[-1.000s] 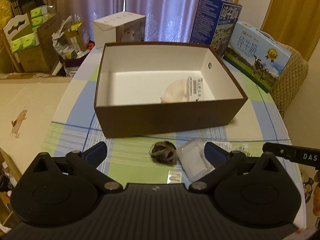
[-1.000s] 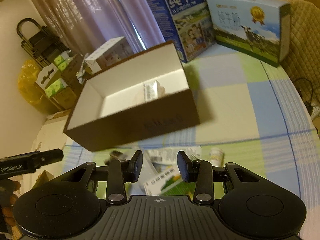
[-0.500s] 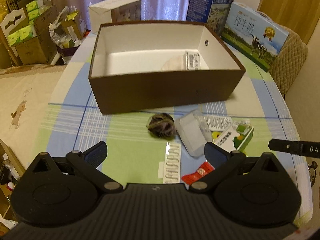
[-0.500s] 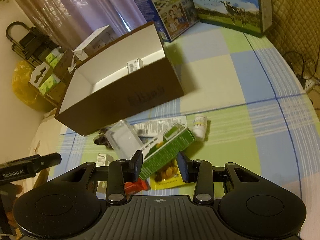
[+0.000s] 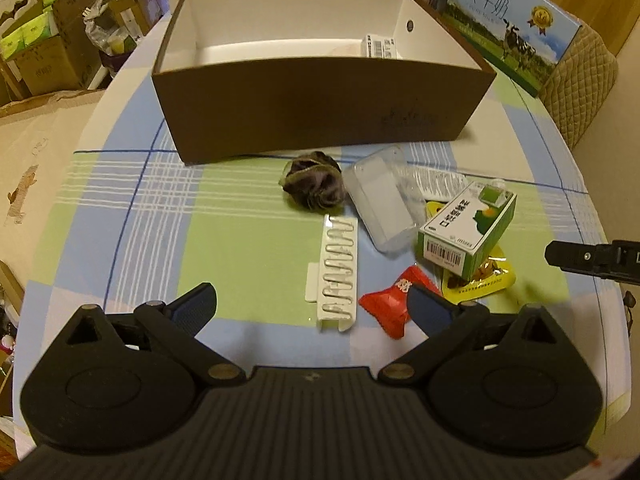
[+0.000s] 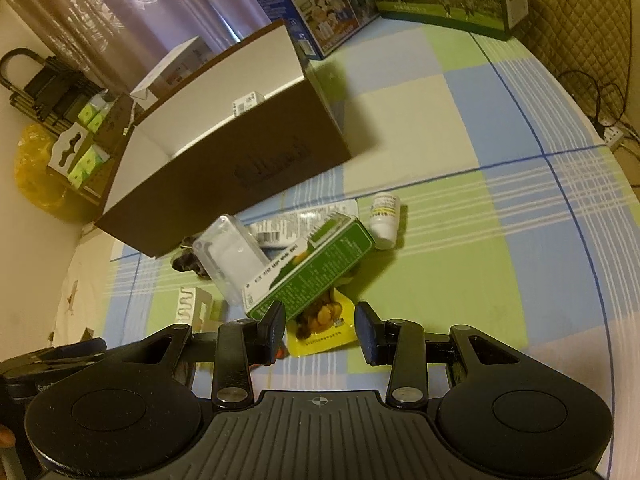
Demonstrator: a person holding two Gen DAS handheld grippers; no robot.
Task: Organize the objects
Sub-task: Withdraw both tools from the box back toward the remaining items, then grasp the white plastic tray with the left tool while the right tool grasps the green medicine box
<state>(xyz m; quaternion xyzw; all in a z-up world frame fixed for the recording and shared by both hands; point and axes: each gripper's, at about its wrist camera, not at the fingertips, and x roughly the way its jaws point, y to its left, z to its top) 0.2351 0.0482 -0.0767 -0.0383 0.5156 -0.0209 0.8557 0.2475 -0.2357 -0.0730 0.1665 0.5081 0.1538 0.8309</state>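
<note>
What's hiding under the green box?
Under the green box lies a yellow snack packet, partly sticking out. Whatever else it covers cannot be seen.

Yellow snack packet [image 6: 320, 326] half under green box [image 6: 316, 264]

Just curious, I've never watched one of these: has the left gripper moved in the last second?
Yes. The left gripper has come down and tilted toward the table: the brown box now sits higher in its view, and more clutter shows near its fingers.

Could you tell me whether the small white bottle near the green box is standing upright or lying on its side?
Lying on its side. In the right wrist view the white bottle rests lengthwise on the tablecloth, just beyond the green box.
</note>
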